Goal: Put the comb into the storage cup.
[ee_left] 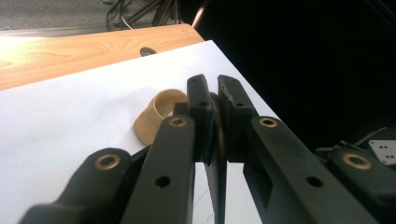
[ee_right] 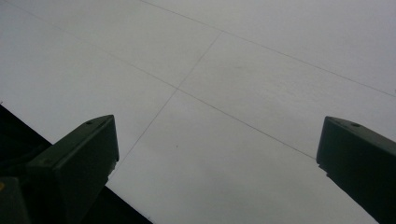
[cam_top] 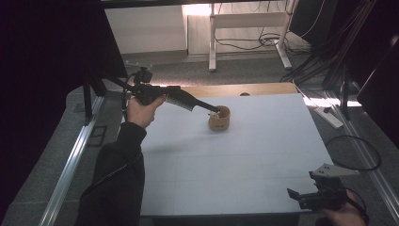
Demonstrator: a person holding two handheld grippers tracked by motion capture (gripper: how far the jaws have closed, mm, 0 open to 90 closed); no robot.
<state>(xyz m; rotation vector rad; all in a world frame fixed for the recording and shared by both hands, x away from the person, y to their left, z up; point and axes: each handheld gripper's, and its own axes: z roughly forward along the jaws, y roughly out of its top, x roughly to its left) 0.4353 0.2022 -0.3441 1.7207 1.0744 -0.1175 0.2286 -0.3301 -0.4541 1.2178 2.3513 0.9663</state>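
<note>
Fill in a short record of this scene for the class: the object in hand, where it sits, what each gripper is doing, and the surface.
Object: tan cup, small, open at the top
Position: far half of the white table, upright in the high view
Left gripper: fingers closed on the cup's rim wall, one inside and one outside
Right gripper: at the near right corner, fingers wide apart, nothing between them
Surface: white sheet with faint grid lines; bare wooden strip along the far edge
</note>
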